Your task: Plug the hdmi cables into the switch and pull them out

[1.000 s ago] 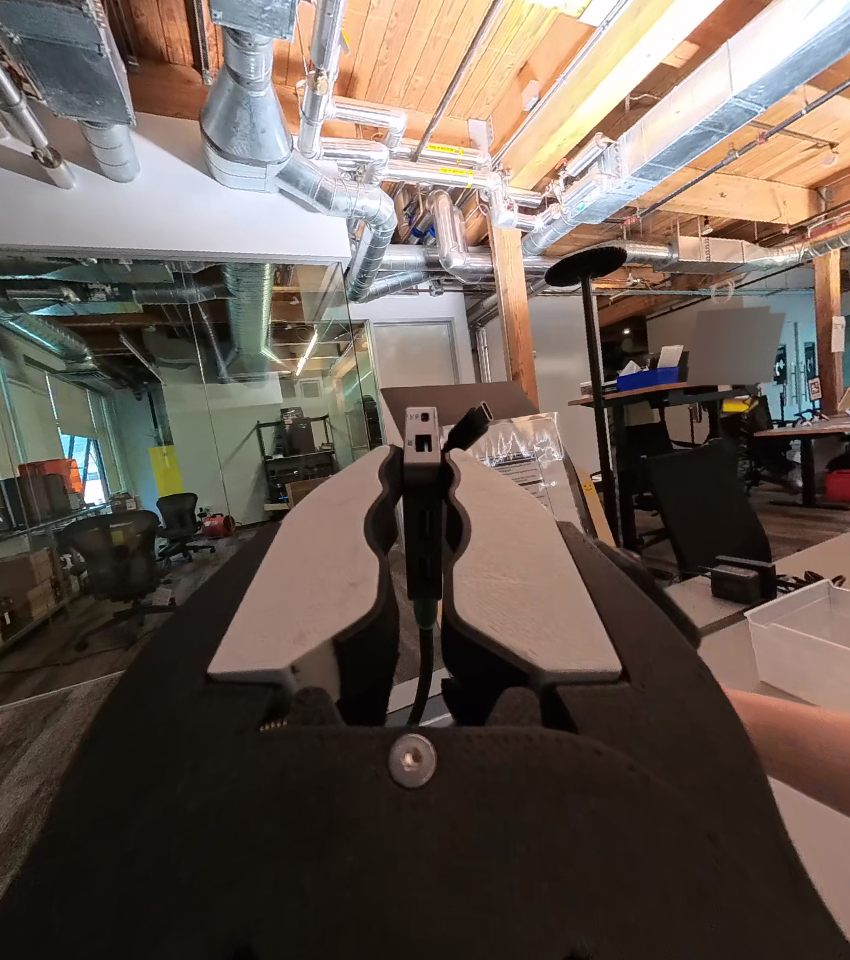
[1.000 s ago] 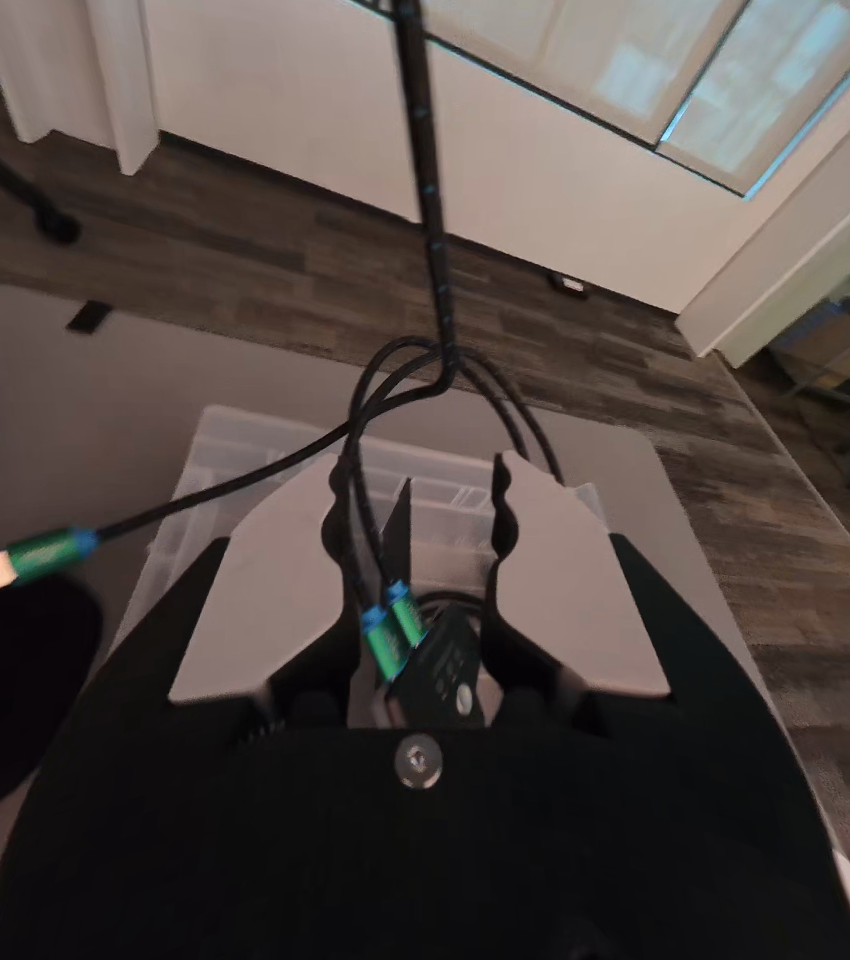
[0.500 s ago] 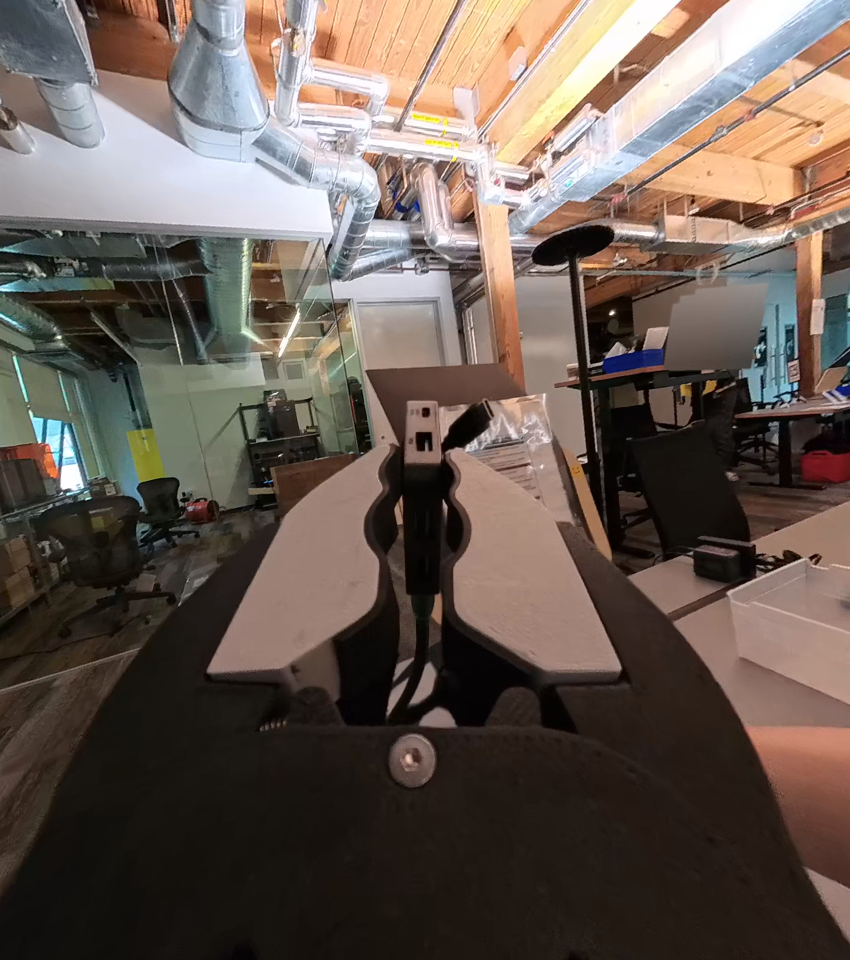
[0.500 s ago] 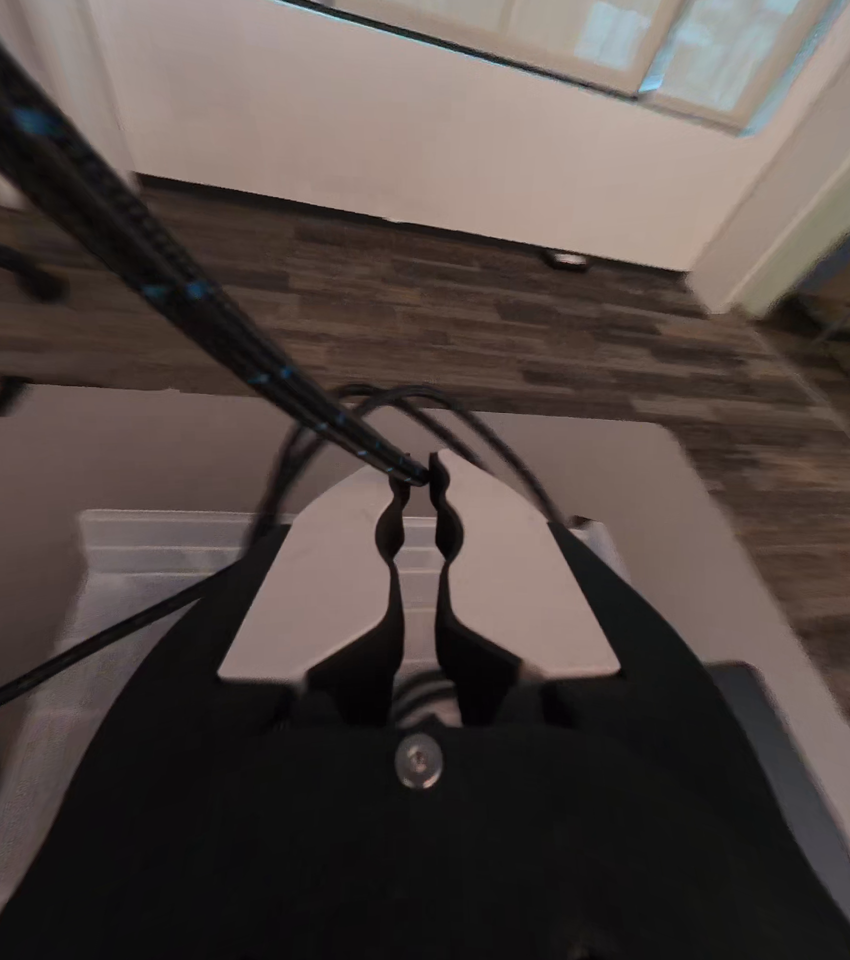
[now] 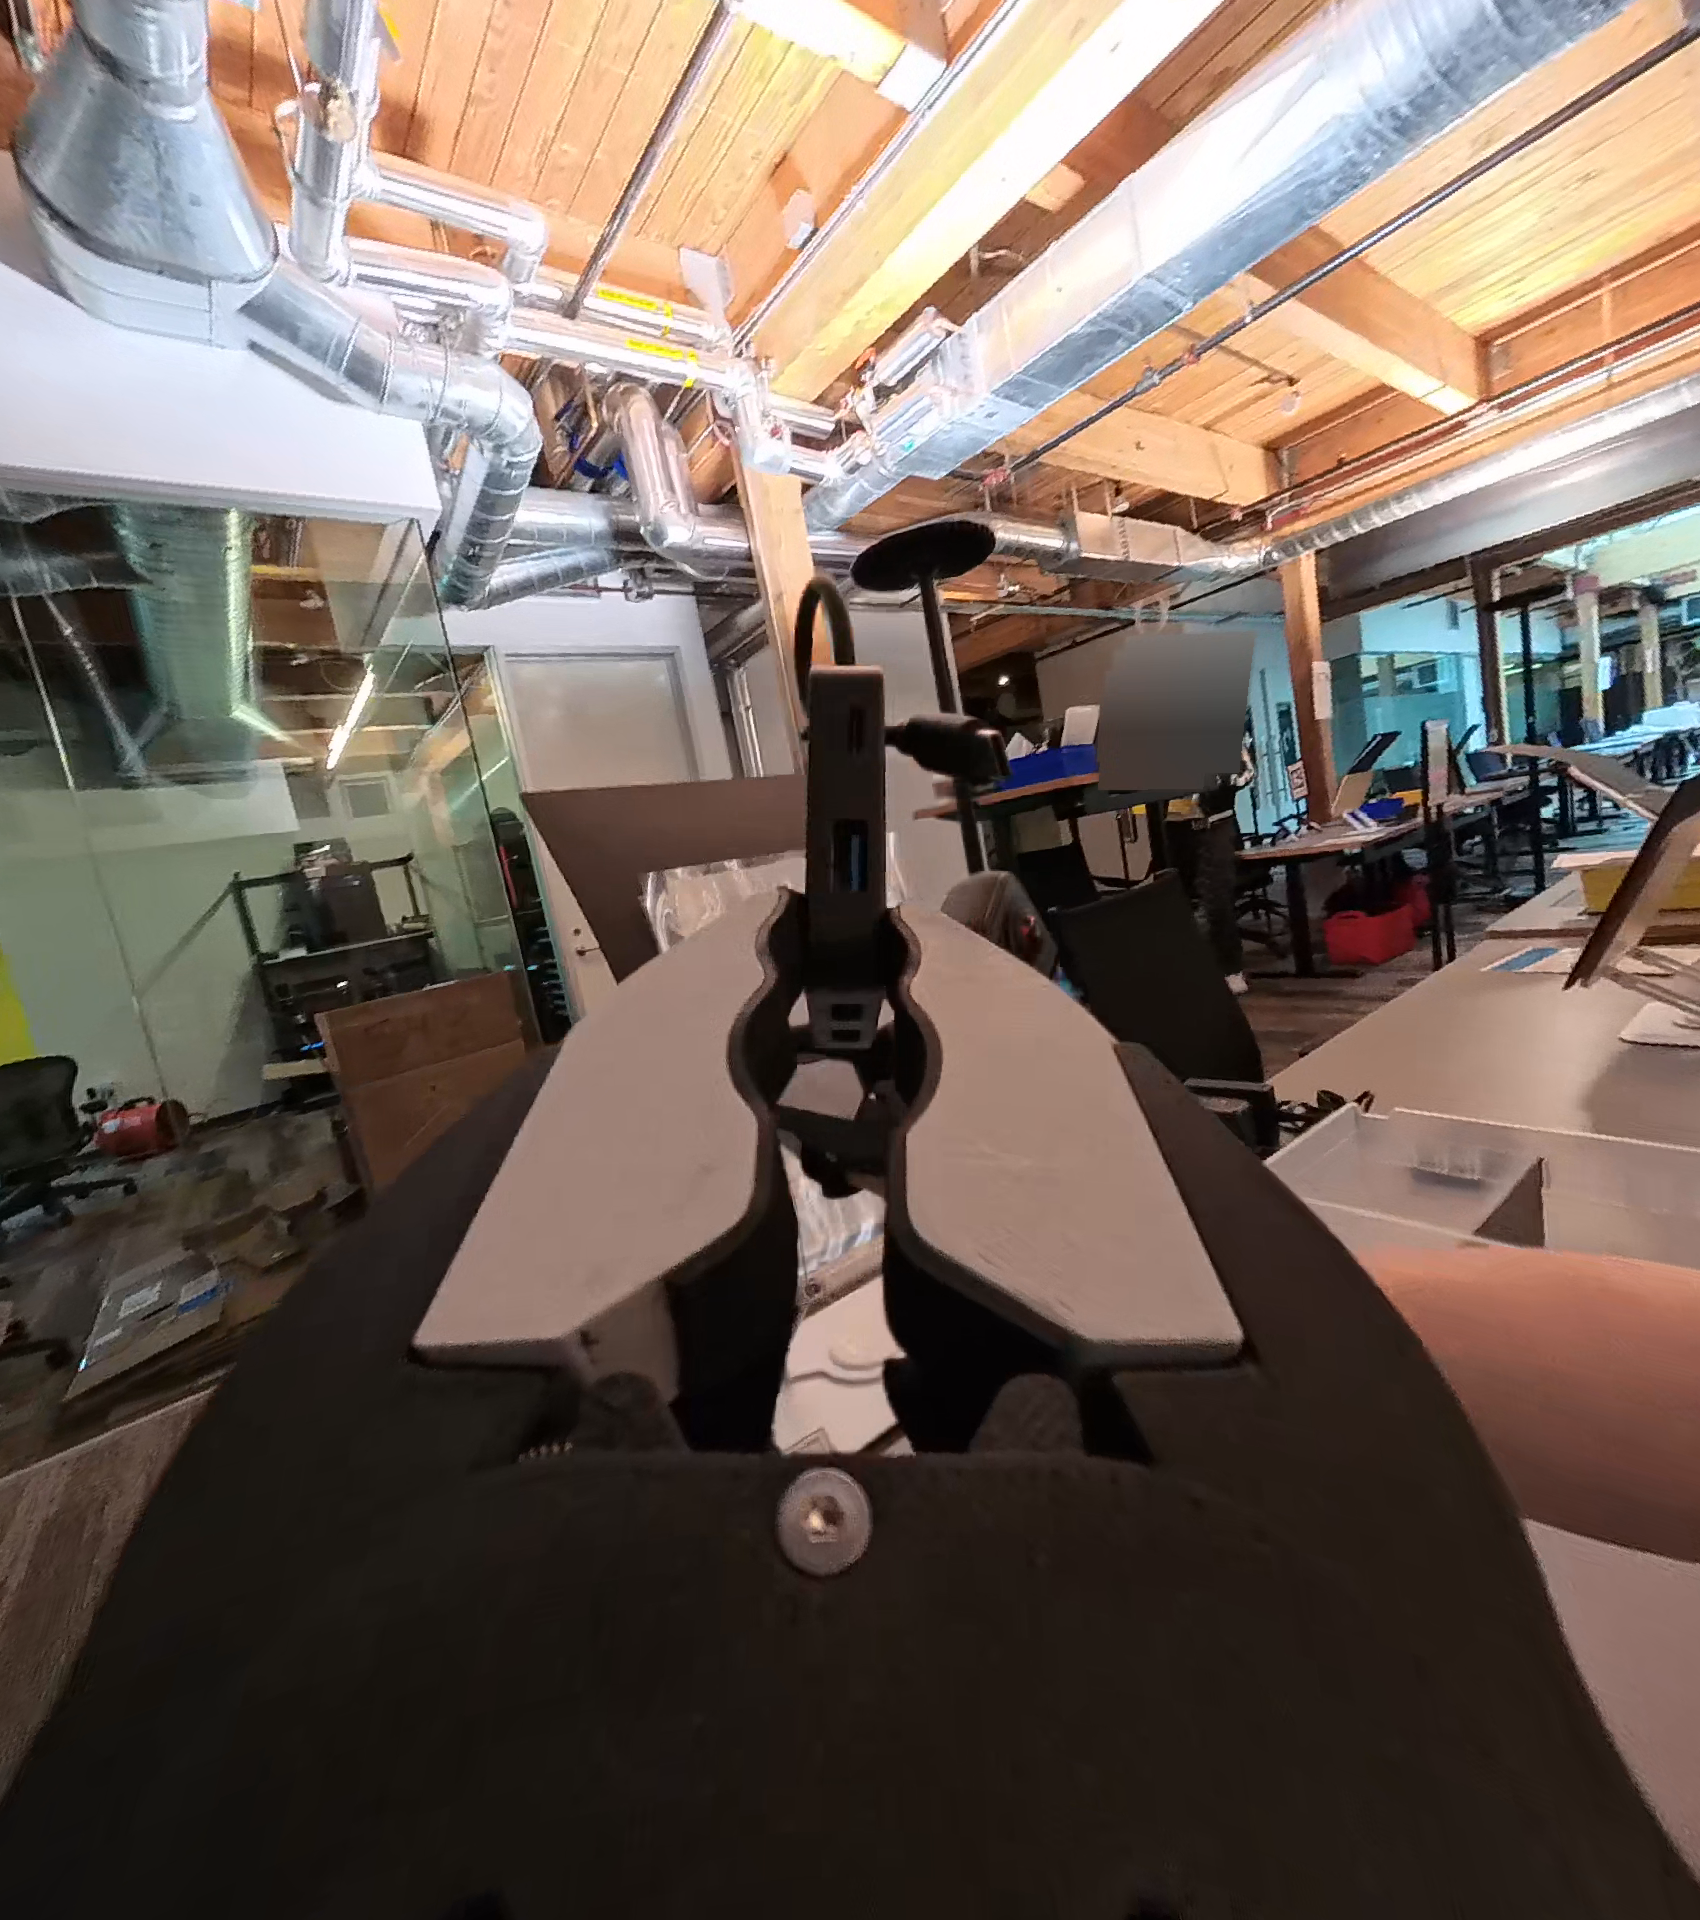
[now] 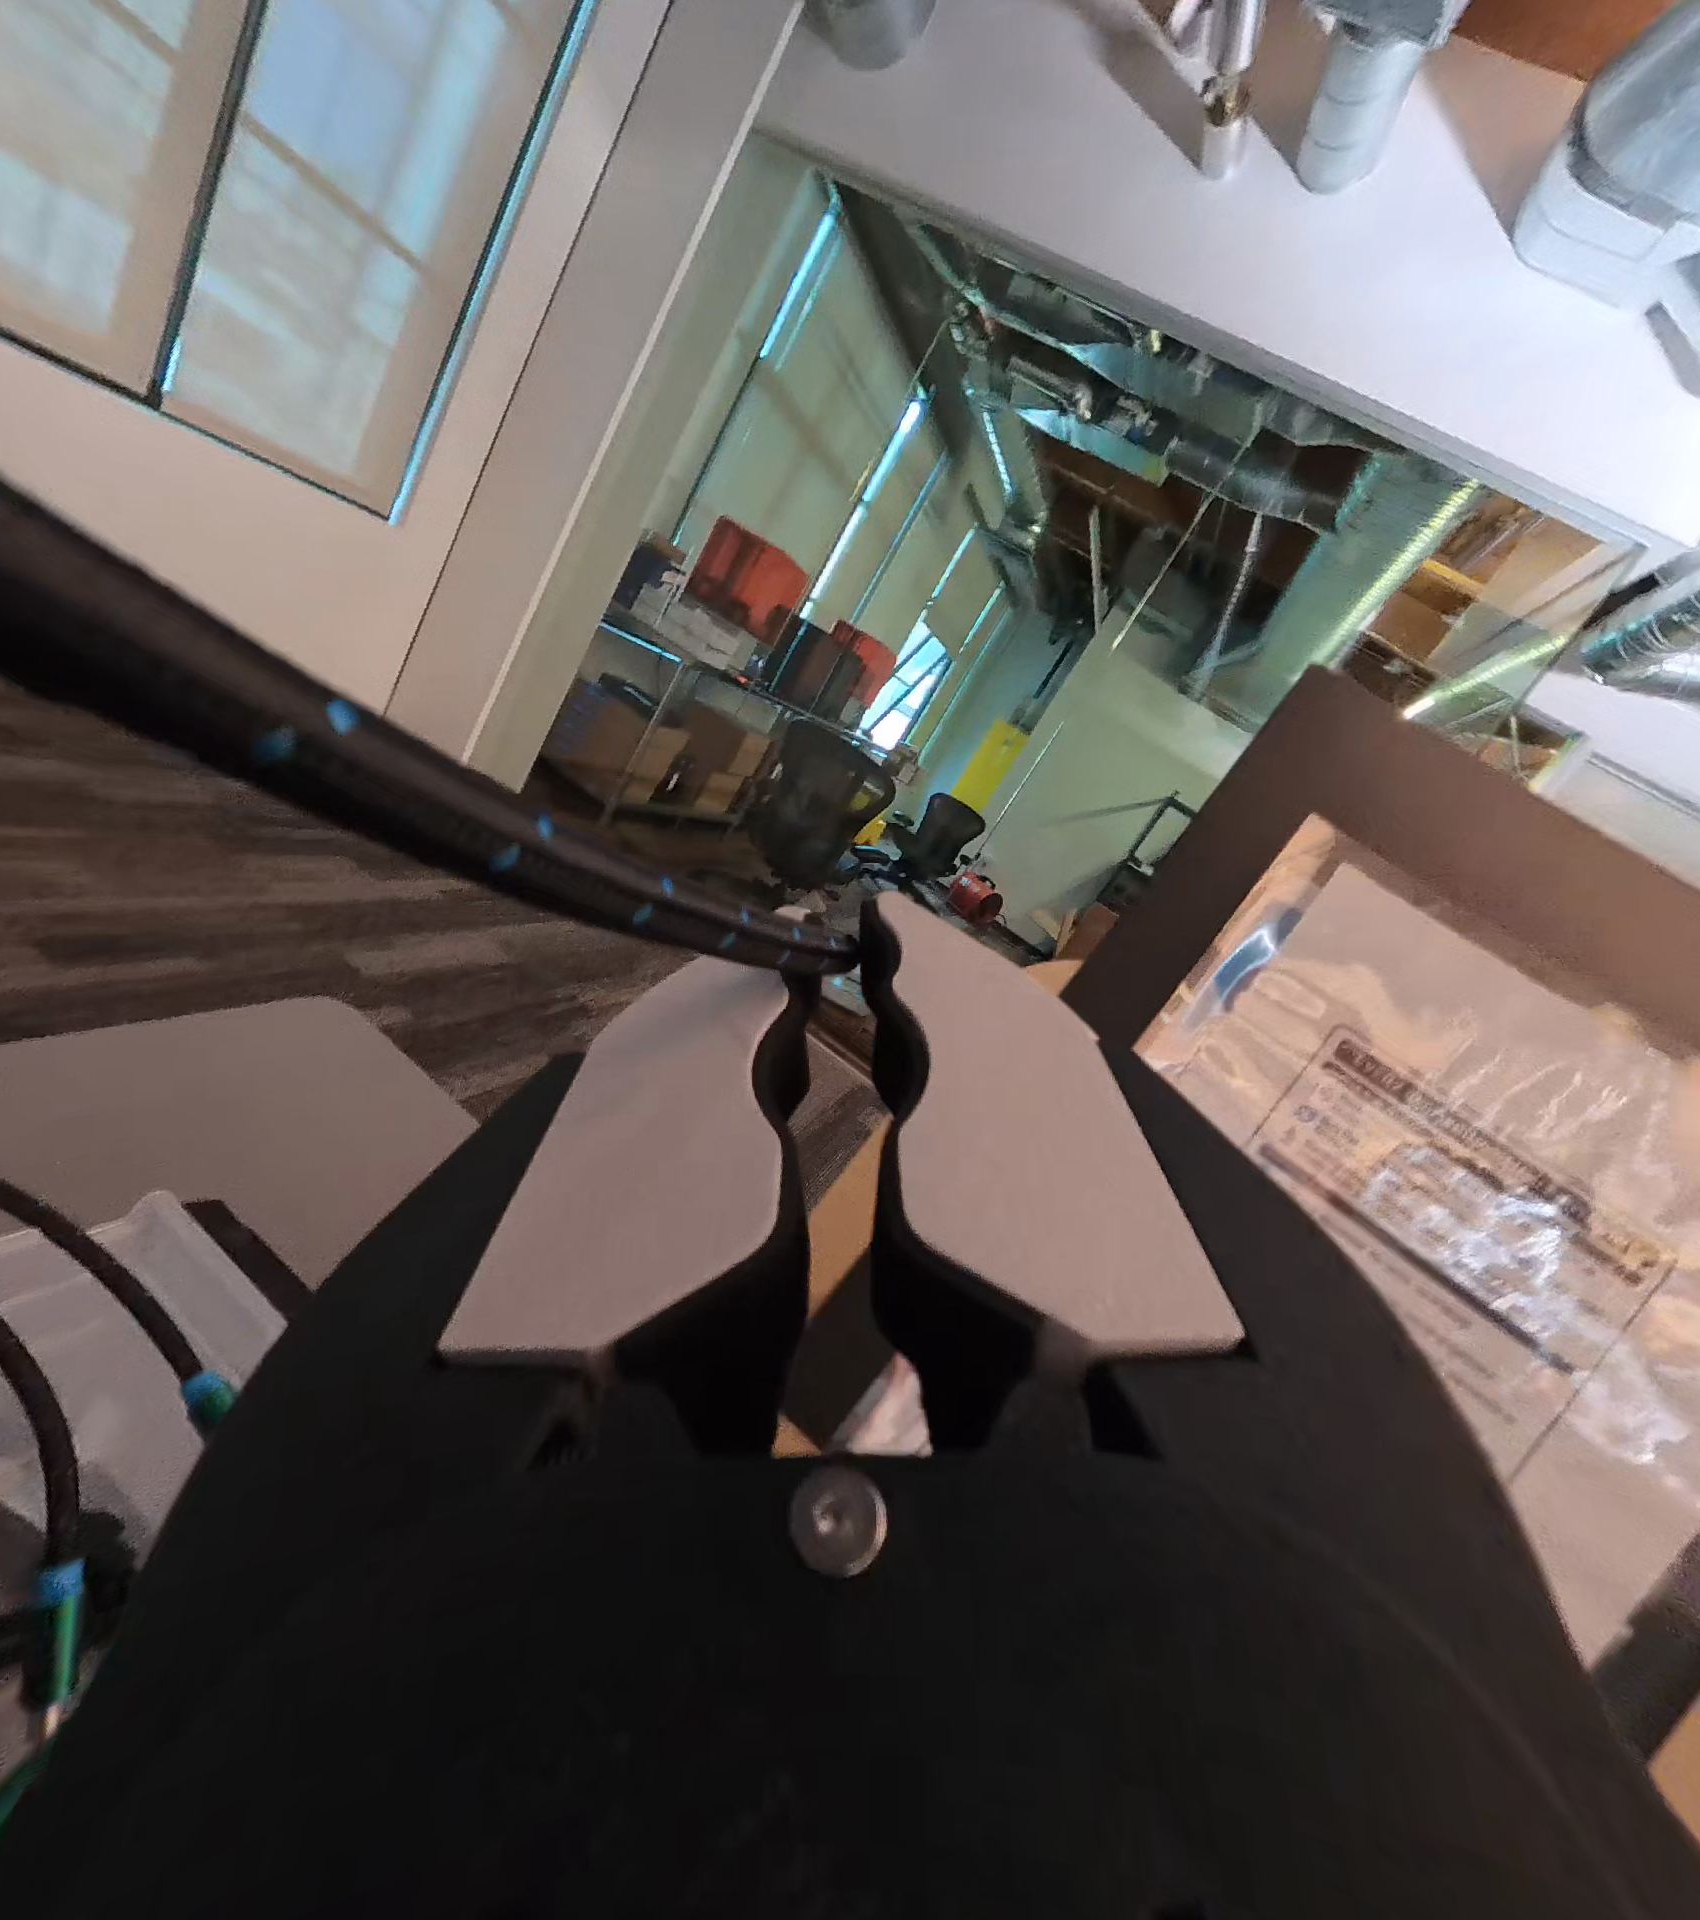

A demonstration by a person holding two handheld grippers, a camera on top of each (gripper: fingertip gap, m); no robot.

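In the left wrist view my left gripper (image 5: 844, 935) is shut on the dark grey switch (image 5: 846, 831) and holds it upright in the air. A short black lead loops from the switch's top to a plug (image 5: 960, 743). The ports at its lower end face me and nothing is plugged into them. In the right wrist view my right gripper (image 6: 851, 940) is shut at its tips on a black braided HDMI cable (image 6: 389, 769), which runs taut to the upper left. Other cables with green and blue plugs (image 6: 61, 1605) lie at the lower left.
A clear plastic bin (image 5: 1448, 1174) sits on the grey table to the right, and a person's forearm (image 5: 1604, 1382) is close beside my left gripper. A brown board with a plastic bag (image 6: 1448, 1195) stands on the right of the right wrist view. The table edge (image 6: 202, 1081) and floor lie to the left.
My right gripper went from open around the cables to shut on one cable, then swung up and right. The green-plugged cable under the switch is gone, and the switch stands farther out of my left gripper.
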